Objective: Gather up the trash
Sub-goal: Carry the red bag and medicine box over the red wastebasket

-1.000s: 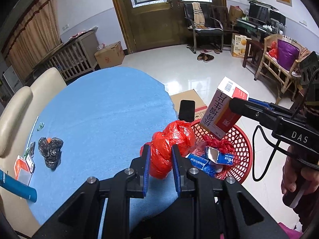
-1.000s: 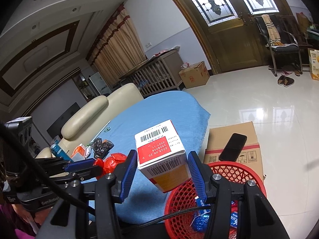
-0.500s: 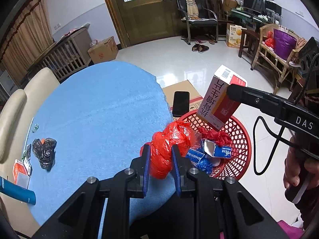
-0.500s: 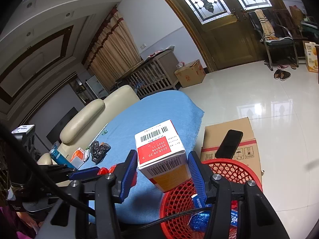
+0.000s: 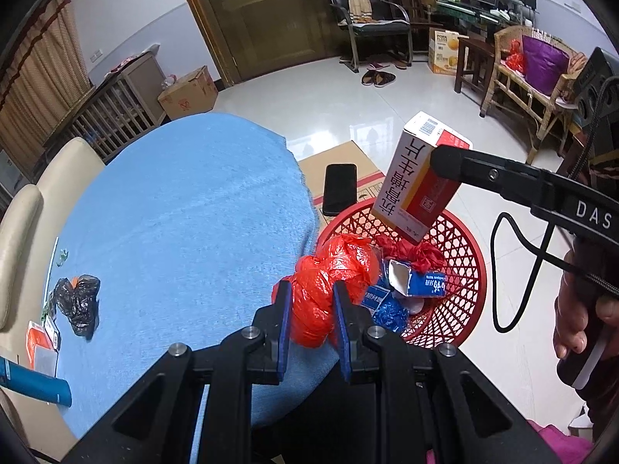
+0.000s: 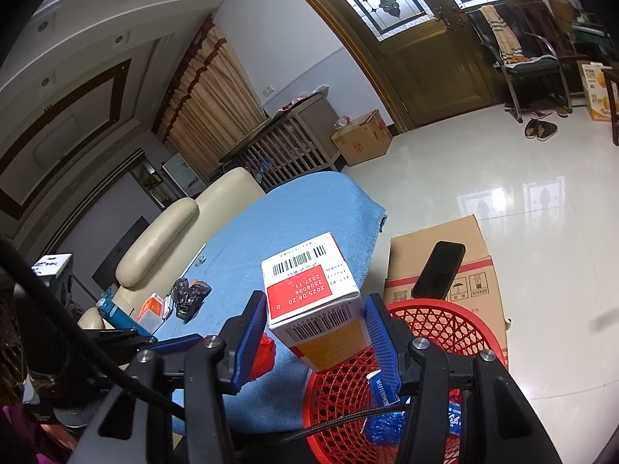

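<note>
My left gripper [image 5: 309, 305] is shut on a crumpled red plastic bag [image 5: 329, 282], held at the blue table's edge beside the red mesh basket [image 5: 460, 247]. My right gripper [image 6: 315, 328] is shut on a white, red and orange carton [image 6: 313, 301] and holds it tilted above the basket [image 6: 437, 324]; the carton also shows in the left wrist view [image 5: 421, 178]. The basket holds blue wrappers [image 5: 421, 282] and red scraps. A black plastic bag [image 5: 77, 301] lies on the blue cloth at the left.
A black phone [image 5: 339, 188] lies on a flat cardboard box [image 5: 367, 162] on the floor behind the basket. A small orange box [image 5: 36, 344] and a blue tube [image 5: 35, 382] sit at the table's left edge. A cream sofa [image 6: 185, 232] stands behind the table.
Both grippers have moved to the right toward the basket with their loads. The red bag now hangs at the basket's rim and the carton is further over the basket.
</note>
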